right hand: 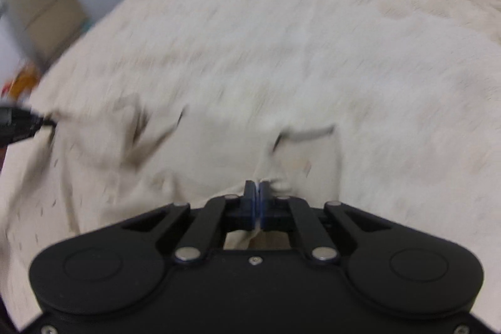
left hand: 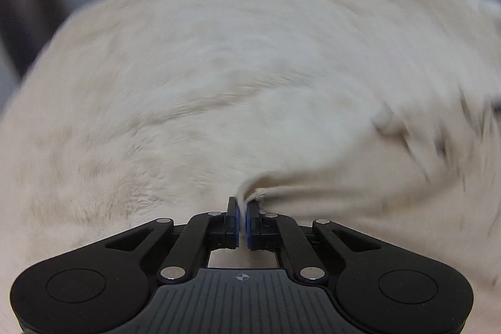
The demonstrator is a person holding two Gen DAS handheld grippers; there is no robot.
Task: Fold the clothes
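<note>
Cream garment (left hand: pixel 250 77) pinched between both jaws

**Two wrist cameras, close over one cloth**

Each fisheye sits behind its own gripper, looking forward and steeply down along the fingers. The left wrist view hangs close above the cream garment (left hand: pixel 250 83); the right wrist view does likewise and catches the left gripper (right hand: pixel 47 122) at its left edge.

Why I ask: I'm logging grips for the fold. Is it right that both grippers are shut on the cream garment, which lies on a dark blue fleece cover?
Not quite. The left gripper and right gripper are each shut on the cream garment, but the fleece cover beneath is cream, not dark blue, as both wrist views show.
</note>
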